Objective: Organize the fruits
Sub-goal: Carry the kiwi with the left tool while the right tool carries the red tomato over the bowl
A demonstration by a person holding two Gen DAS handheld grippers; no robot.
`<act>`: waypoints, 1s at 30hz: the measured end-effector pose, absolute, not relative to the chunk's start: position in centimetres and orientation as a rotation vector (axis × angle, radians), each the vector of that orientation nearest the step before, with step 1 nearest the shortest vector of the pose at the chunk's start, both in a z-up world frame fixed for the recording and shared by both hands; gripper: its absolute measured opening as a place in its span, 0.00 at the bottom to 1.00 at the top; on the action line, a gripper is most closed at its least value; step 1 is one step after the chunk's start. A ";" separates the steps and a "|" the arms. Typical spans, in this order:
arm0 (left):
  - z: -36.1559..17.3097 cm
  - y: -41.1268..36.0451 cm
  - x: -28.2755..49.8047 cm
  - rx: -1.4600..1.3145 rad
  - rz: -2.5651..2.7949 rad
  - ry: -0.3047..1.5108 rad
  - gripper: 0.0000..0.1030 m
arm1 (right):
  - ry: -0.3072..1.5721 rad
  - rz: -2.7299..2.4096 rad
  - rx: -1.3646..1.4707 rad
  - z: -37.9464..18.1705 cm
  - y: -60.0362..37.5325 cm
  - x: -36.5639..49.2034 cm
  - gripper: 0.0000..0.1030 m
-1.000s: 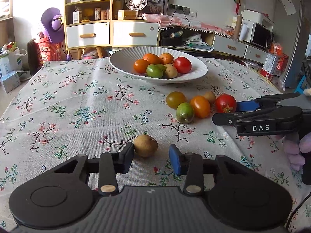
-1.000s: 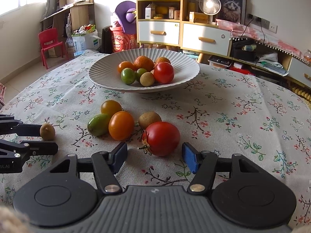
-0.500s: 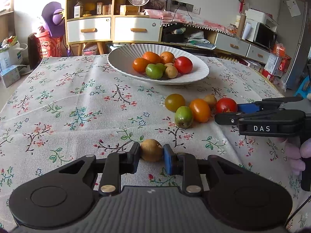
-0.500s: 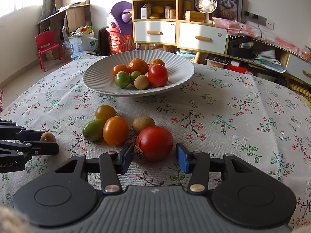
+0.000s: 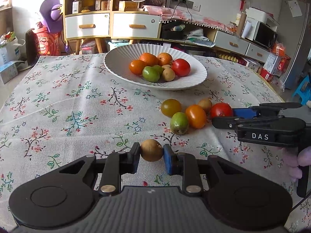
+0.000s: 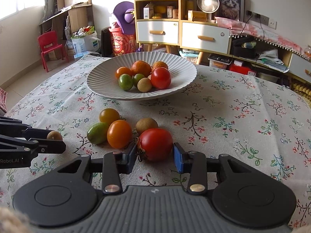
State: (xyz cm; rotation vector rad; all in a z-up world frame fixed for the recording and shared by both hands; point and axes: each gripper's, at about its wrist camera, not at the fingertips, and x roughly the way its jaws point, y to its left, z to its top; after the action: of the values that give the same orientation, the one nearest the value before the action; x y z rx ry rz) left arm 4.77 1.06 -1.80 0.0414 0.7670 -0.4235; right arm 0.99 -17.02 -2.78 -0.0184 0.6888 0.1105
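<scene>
On the flowered cloth of the surface [image 5: 58,104], near the lower middle of the left wrist view, a small brown round fruit [image 5: 151,150] was held between the jaws of the left gripper [image 5: 151,156]. The jaws were drawn narrow, and both pads were seen pressed against the fruit's sides. In the right wrist view the same fruit [image 6: 54,135] was seen at the tip of the left gripper [image 6: 52,139], at the left edge.

The jaws of the right gripper [image 6: 154,153] were closing around a red tomato [image 6: 155,144], which lay on the cloth between them. The left pad was seen against the tomato's stem side and the right pad at its other side; whether a firm grip had been made could not be told for certain, though contact appeared on both sides. From the left wrist view the right gripper [image 5: 223,116] was seen side-on, with the tomato [image 5: 221,110] at its tip.

Just beside the tomato, four loose fruits were grouped on the cloth: an orange one [image 6: 119,134], a green one [image 6: 97,133], a yellowish one [image 6: 109,116] and a brown one [image 6: 146,125]. Farther back, a white ribbed bowl [image 6: 101,85] stood on the surface, holding oranges, green fruits, a pale round fruit and a second red tomato [image 6: 161,77].
</scene>
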 end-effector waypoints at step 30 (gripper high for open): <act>2.1 -1.8 7.2 -0.035 -0.427 0.675 0.25 | 0.591 0.129 0.036 1.0 -18.5 2.2 0.35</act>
State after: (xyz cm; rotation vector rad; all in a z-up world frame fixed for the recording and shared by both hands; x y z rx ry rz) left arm 7.22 -1.81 2.06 -0.0351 0.6748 -0.4271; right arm 2.21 -18.46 1.04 0.0355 0.5912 0.1286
